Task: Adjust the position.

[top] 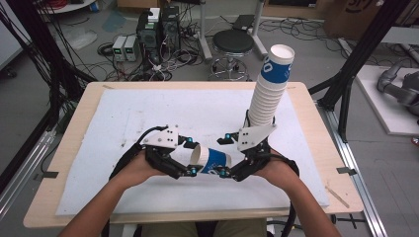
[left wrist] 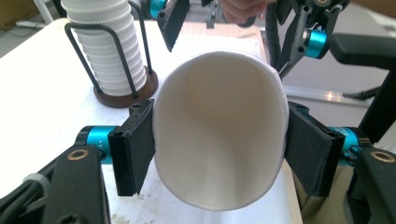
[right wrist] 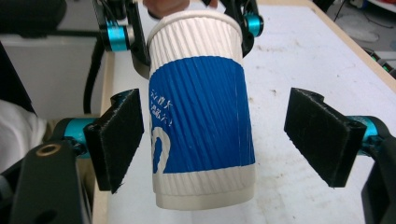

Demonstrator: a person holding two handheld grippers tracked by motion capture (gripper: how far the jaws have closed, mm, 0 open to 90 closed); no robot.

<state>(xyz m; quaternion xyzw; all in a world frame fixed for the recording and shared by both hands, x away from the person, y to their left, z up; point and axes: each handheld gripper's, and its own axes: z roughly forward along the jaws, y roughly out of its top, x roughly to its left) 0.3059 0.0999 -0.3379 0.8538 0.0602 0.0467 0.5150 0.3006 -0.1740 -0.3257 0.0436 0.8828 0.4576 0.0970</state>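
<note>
cup position: the paper cup [top: 210,160] hangs on its side just below the middle of the high view, between the two grippers and above the white mat [top: 123,118].
cup axis: its long axis runs left to right in that view, open mouth toward the left hand, base toward the right hand.
left gripper [top: 190,157]: closed on the cup at the rim; in the left gripper view both black pads [left wrist: 135,147] press the mouth from either side and squeeze it into an oval.
right gripper [top: 225,155]: jaws spread wide around the base end; in the right gripper view the cup [right wrist: 201,116] rises up the middle with a gap to each pad [right wrist: 119,135], so it holds nothing.
nearer hand: the left carries the cup alone; the right lies just at the base, placed to close on it or draw away, by my reading.
cup stack [top: 269,86]: farther off, right of centre in the high view, a leaning column in a wire holder [left wrist: 123,88].
</note>
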